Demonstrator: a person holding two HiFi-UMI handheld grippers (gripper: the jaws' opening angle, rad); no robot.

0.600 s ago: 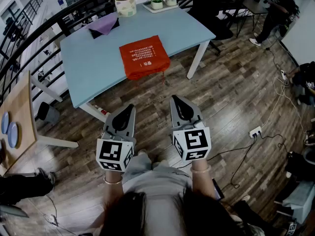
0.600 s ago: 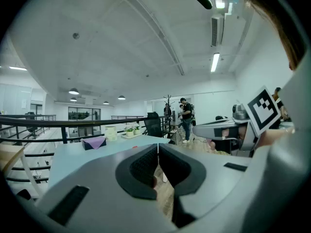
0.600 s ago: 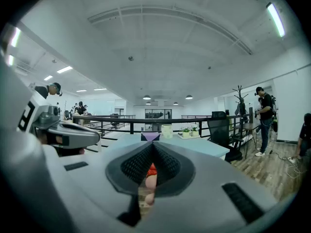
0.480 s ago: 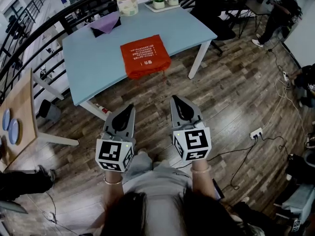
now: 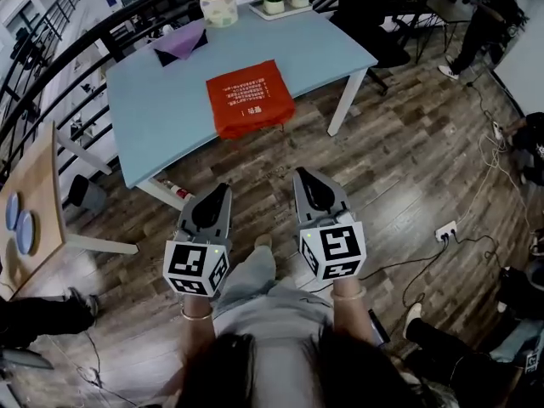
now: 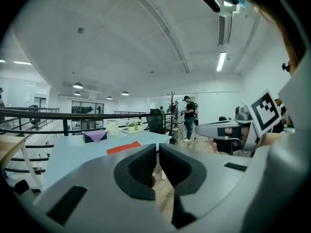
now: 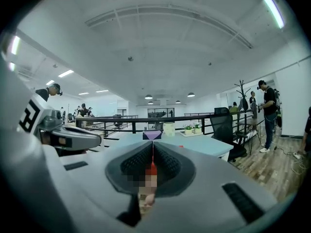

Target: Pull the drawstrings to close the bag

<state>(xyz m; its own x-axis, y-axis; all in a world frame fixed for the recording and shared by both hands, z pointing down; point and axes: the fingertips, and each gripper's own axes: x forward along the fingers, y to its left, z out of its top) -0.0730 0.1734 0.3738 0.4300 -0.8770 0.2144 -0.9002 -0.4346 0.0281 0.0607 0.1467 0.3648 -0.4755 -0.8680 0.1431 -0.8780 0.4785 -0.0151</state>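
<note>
An orange-red bag (image 5: 249, 99) with white print lies flat near the front edge of the light blue table (image 5: 161, 117); its drawstrings are too small to make out. Both grippers hang over the wooden floor, well short of the table and of the bag. My left gripper (image 5: 224, 186) is shut with nothing in it, and my right gripper (image 5: 301, 173) is shut and empty too. In the left gripper view the jaws (image 6: 158, 152) almost touch, with the bag (image 6: 124, 148) far ahead. The right gripper view shows its own jaws (image 7: 152, 154) pressed together.
On the table's far side stand a purple cloth on a dark box (image 5: 180, 42), a cream pot (image 5: 219, 7) and a tray of plants (image 5: 280, 2). A black railing runs behind. A wooden table with blue plates (image 5: 25, 219) is left. Cables and a power strip (image 5: 444, 229) lie right.
The person's leg has swung forward under the grippers, and the table sits a little closer. Both grippers keep their place side by side and stay shut.
</note>
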